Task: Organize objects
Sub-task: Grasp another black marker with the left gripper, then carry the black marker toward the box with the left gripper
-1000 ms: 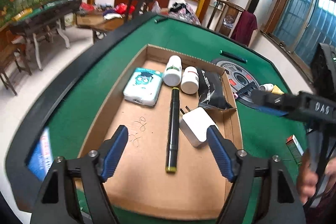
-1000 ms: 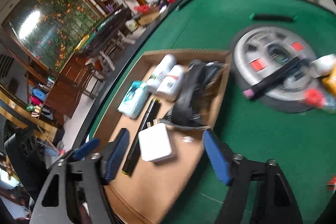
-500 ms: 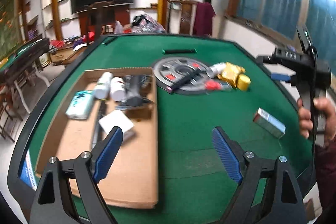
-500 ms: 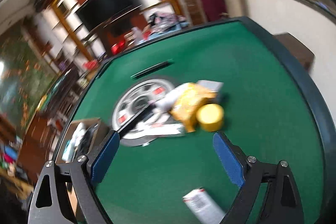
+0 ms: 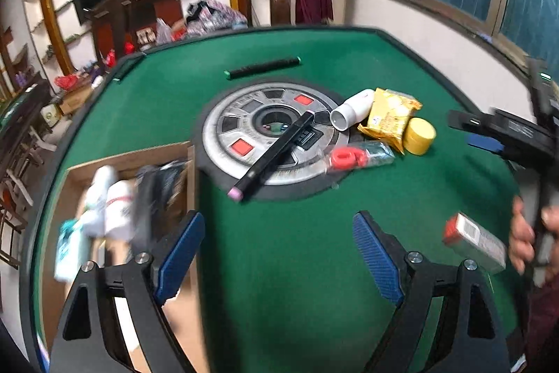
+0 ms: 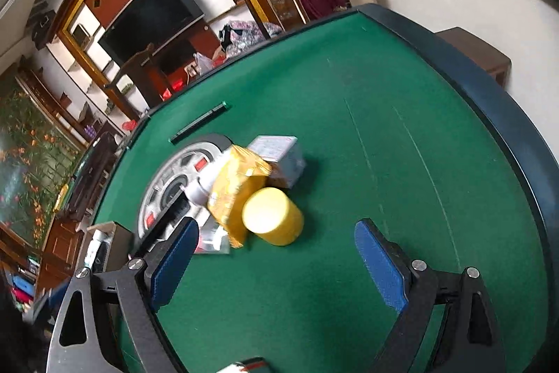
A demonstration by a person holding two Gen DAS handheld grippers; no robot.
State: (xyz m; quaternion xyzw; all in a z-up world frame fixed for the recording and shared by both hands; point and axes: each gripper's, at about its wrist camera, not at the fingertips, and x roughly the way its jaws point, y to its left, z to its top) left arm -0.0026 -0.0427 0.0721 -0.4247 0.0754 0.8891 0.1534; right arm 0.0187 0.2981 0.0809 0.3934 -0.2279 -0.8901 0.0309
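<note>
My left gripper [image 5: 277, 229] stands open over bare green felt, just right of the cardboard box [image 5: 132, 156]. The box holds blurred white bottles [image 5: 111, 198], a black pouch [image 5: 157, 187] and a blue-white pack [image 5: 70, 247]. Ahead, a black marker [image 5: 276, 152] lies across a grey disc [image 5: 244, 114]. Beside it are a white bottle [image 5: 351, 109], a yellow packet [image 5: 387, 117], a yellow jar [image 5: 419, 135] and a red-ringed clear packet [image 5: 353, 158]. My right gripper [image 6: 276, 233] is open and empty. The yellow jar [image 6: 272, 215] lies just ahead of its fingertips, apart from them.
A small red-ended box [image 5: 475, 242] lies at the right, near a person's hand [image 5: 524, 233]. A black bar with green tips [image 5: 262, 69] lies beyond the disc. A white carton [image 6: 279, 152] sits behind the yellow packet [image 6: 237, 187]. The table's dark rim [image 6: 489, 86] curves close on the right.
Both views swung right, off the cardboard box and onto the disc and the loose items. The right gripper came up to the yellow jar. Both jaws stand a little wider.
</note>
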